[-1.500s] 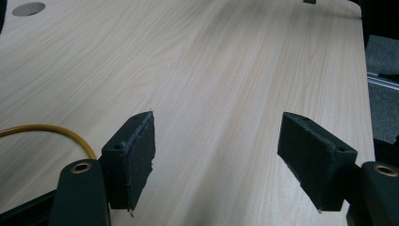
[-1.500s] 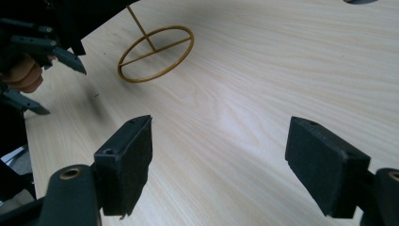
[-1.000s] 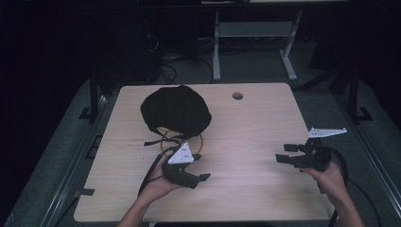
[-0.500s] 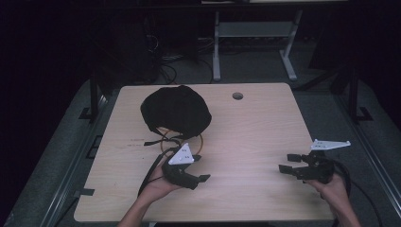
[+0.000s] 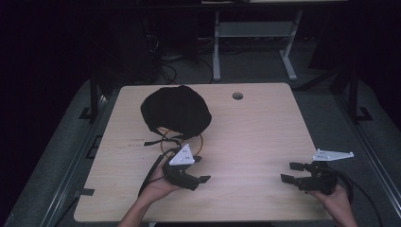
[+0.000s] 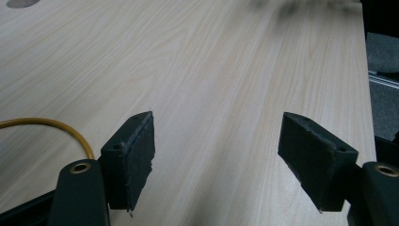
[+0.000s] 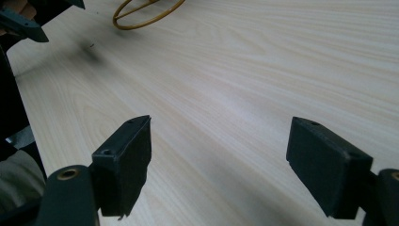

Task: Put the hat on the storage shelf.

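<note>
Black cap (image 5: 176, 111) with its yellow ring (image 5: 180, 142) is sitting just beyond your left gripper (image 5: 201, 171), the ring's arc curling just outside that gripper's left finger (image 6: 134, 157). You're holding those jaws spread wide with nothing but bare table (image 5: 265, 137) between them. Your right gripper (image 5: 291, 172) is hovering well apart from the cap, jaws gaping equally wide, gripping nothing, the ring lying far ahead of its fingers (image 7: 127, 165). Watch out: your left jaws are pointing away from the cap, so closing now is likely catching only air. Swinging round low, you're risking snagging the trailing strap (image 5: 152, 142) and dragging the whole cap off.
</note>
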